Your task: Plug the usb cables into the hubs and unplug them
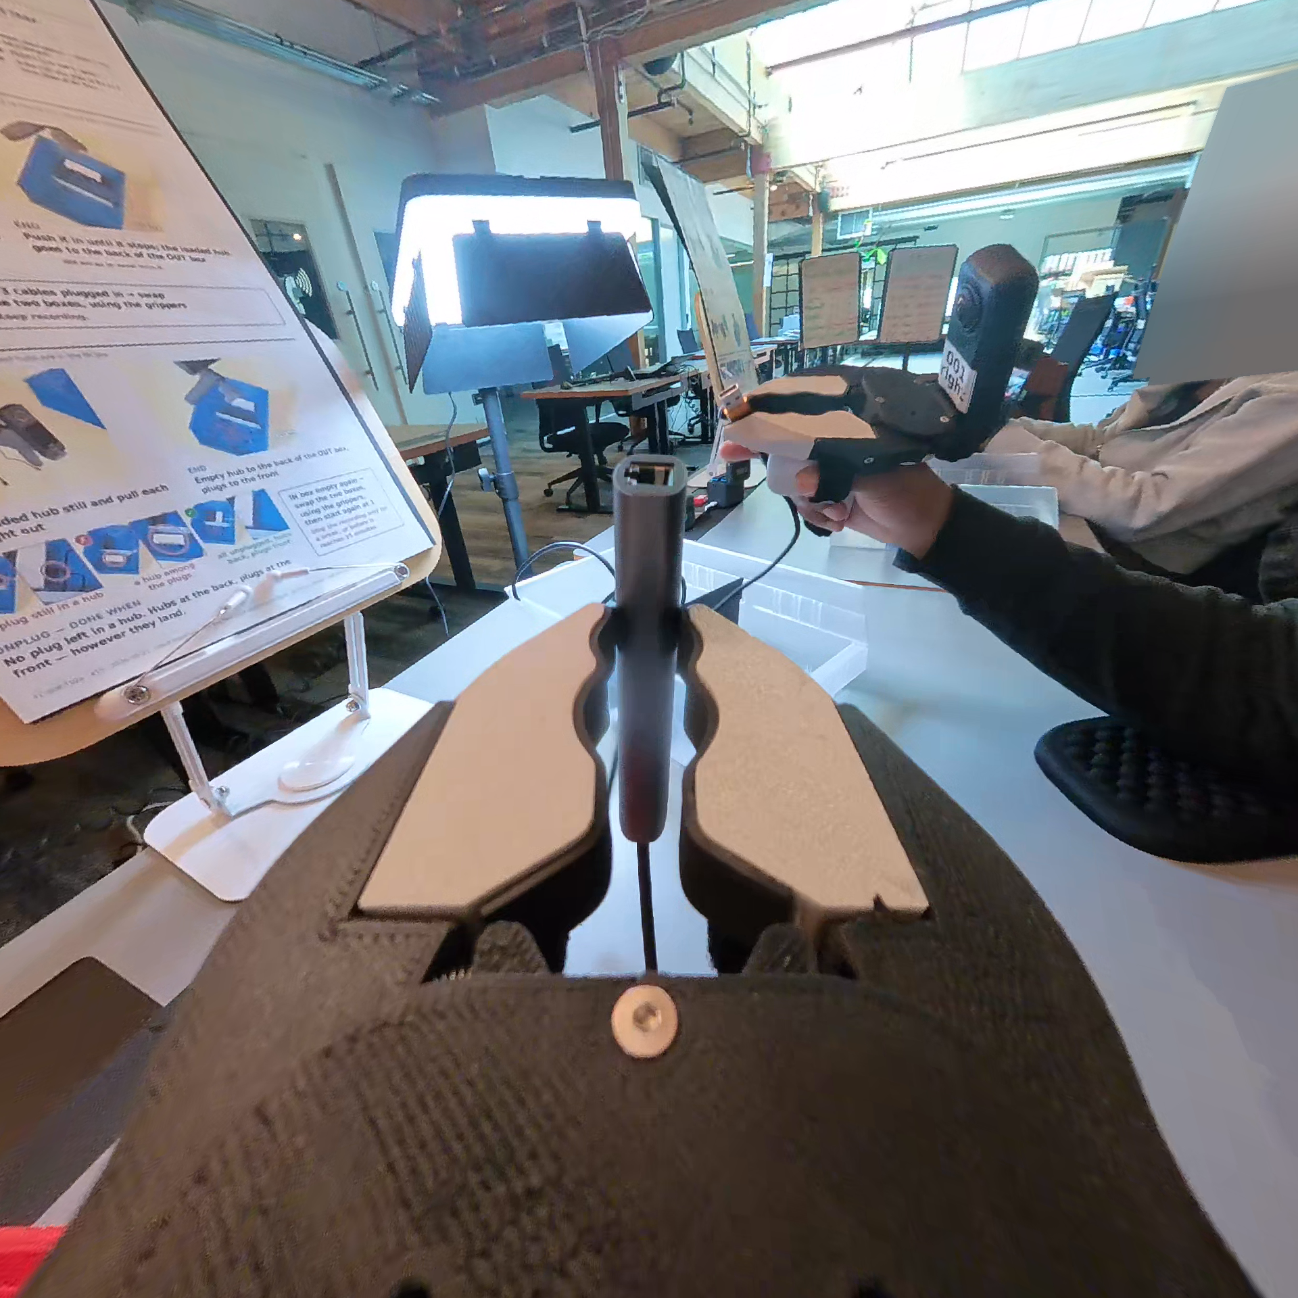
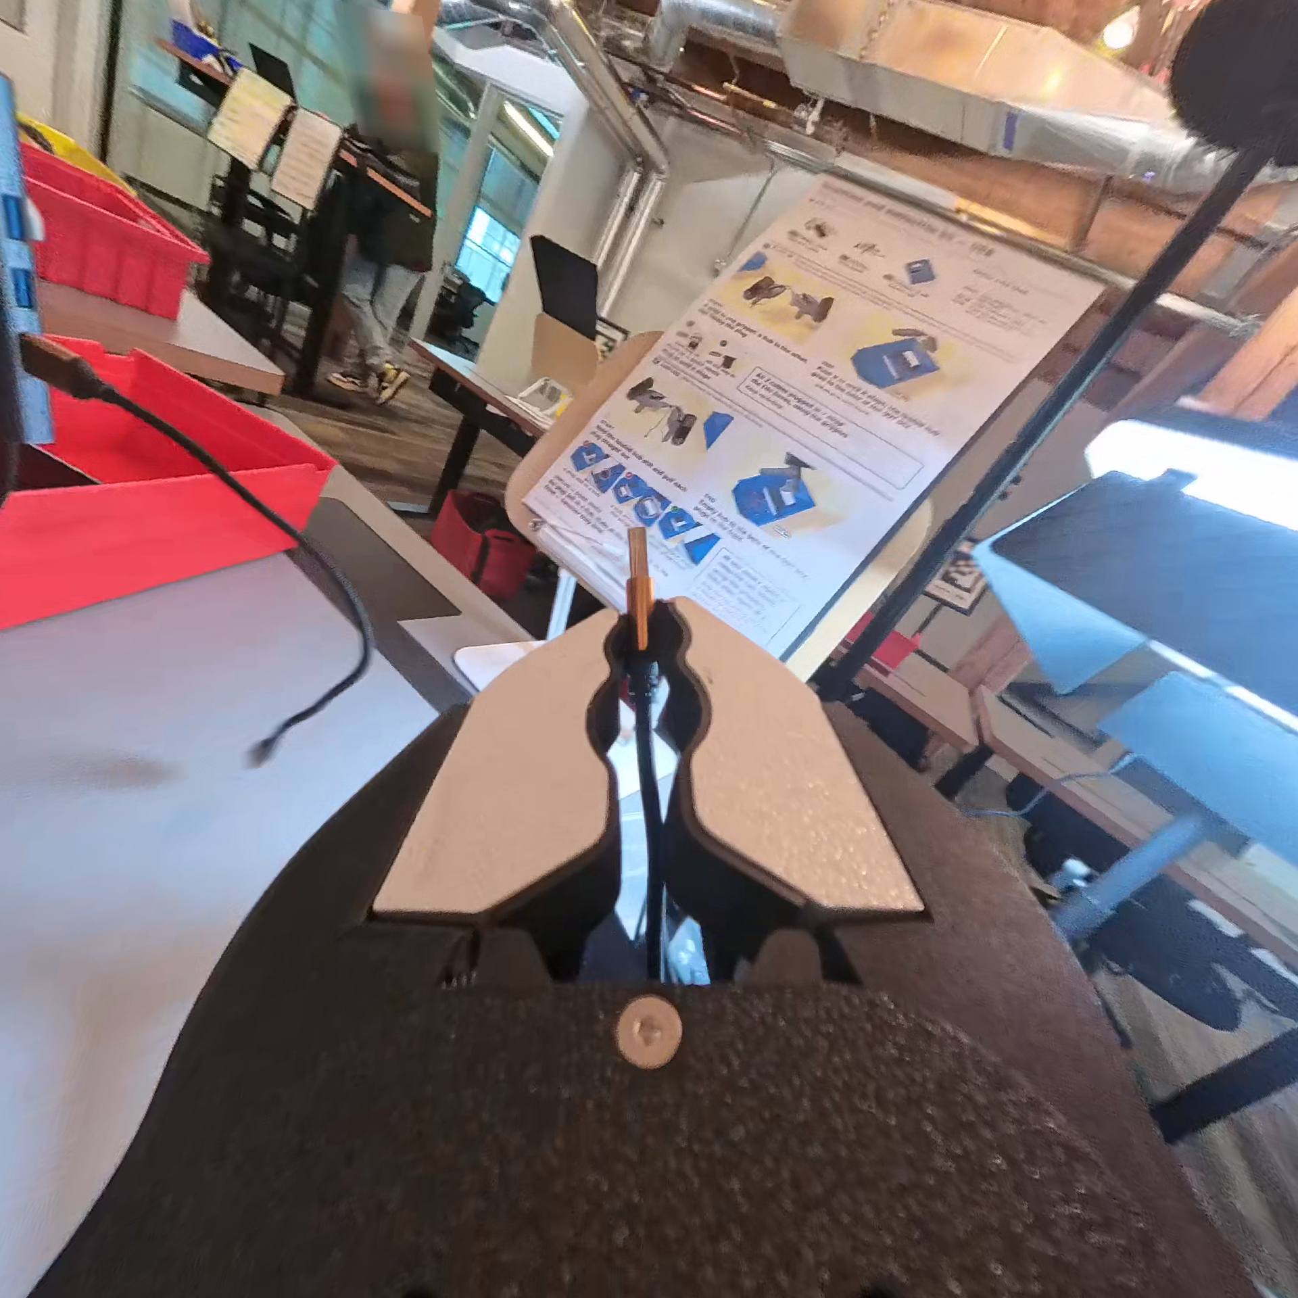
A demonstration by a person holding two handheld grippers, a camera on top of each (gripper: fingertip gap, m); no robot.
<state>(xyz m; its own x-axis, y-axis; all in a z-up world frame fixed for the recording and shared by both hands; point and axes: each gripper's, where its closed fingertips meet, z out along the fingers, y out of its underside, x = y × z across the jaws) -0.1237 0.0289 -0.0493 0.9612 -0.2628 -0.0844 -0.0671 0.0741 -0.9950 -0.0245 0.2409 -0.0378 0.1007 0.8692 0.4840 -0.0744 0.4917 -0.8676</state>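
Hub point(image 1: 647, 597) is being clamped upright by left gripper point(image 1: 646, 625); plug point(image 2: 638, 597), pinched in right gripper point(image 2: 643, 632), is being held well right, pointing leftward.

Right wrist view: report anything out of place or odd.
A loose black cable trails from the red tray across the table, its end blurred. Otherwise the right gripper holds its USB plug straight.
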